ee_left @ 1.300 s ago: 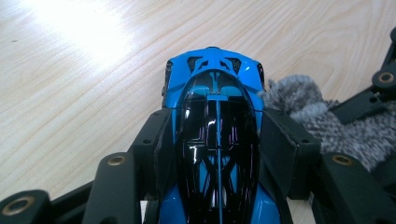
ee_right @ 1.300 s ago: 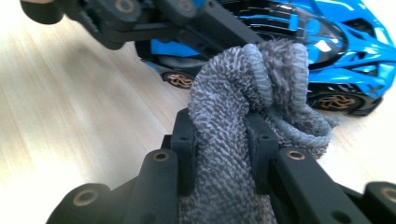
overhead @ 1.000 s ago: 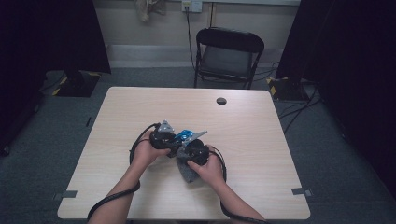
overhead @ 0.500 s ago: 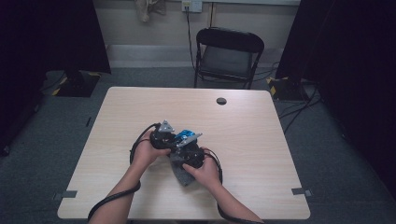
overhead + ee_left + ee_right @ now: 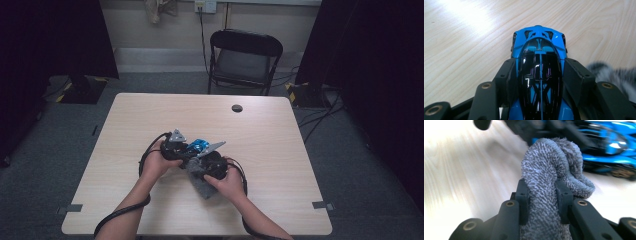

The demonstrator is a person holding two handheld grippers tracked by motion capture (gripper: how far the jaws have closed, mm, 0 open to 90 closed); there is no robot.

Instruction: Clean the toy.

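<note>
A blue and black toy car (image 5: 539, 62) sits between the two black jaws of my left gripper (image 5: 538, 72), which is shut on its sides; its nose points away over the wooden table (image 5: 461, 45). In the high view the car (image 5: 199, 146) shows at the table's middle with the left gripper (image 5: 176, 145) on its left. My right gripper (image 5: 541, 192) is shut on a grey fuzzy cloth (image 5: 549, 170), bunched up just in front of the car (image 5: 609, 142). From above, the cloth (image 5: 201, 182) hangs under the right gripper (image 5: 212, 165).
The light wooden table (image 5: 280, 145) has a round black grommet (image 5: 237, 108) near its far edge. A black folding chair (image 5: 245, 60) stands behind the table. Cables trail from both grippers toward the person. Grey cloth (image 5: 616, 75) shows at the right of the left gripper view.
The right hand with the cloth has shifted slightly left, closer against the car. The left hand and the car have stayed put.
</note>
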